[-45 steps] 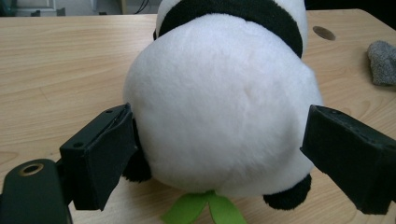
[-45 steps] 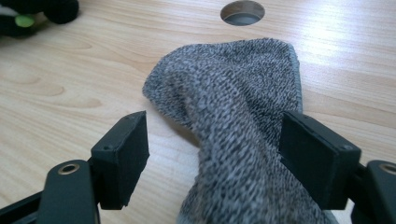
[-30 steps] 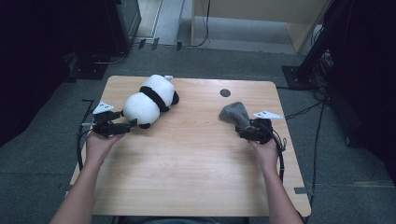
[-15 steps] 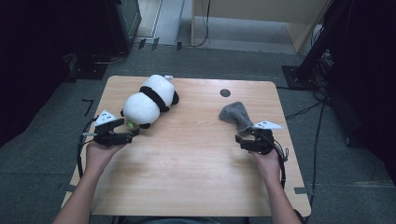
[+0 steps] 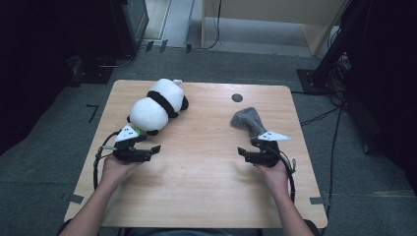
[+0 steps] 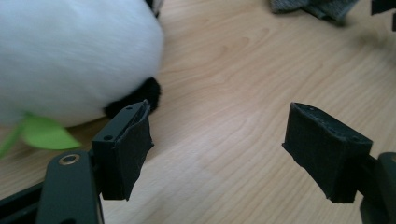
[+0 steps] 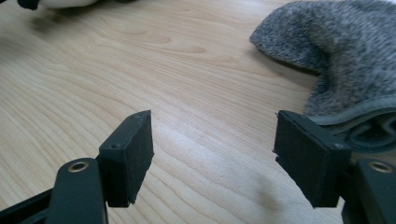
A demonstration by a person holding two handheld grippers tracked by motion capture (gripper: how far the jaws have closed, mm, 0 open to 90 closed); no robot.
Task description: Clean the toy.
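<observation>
The left gripper hangs released, jaws just narrowing on nothing, beside the plush panda, which lies lengthwise toward the table's far edge. The right gripper, likewise empty and closing, sits near the grey sock.

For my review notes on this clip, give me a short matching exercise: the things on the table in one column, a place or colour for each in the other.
Things:
1. plush panda
2. grey sock
3. left tool
4. small dark round spot

Descriptions:
A. on the far part of the table, near its middle
B. white with black band
C. open over bare wood, near the plush
D. woolly, lying by the right tool

Pairs: 1-B, 2-D, 3-C, 4-A
</observation>
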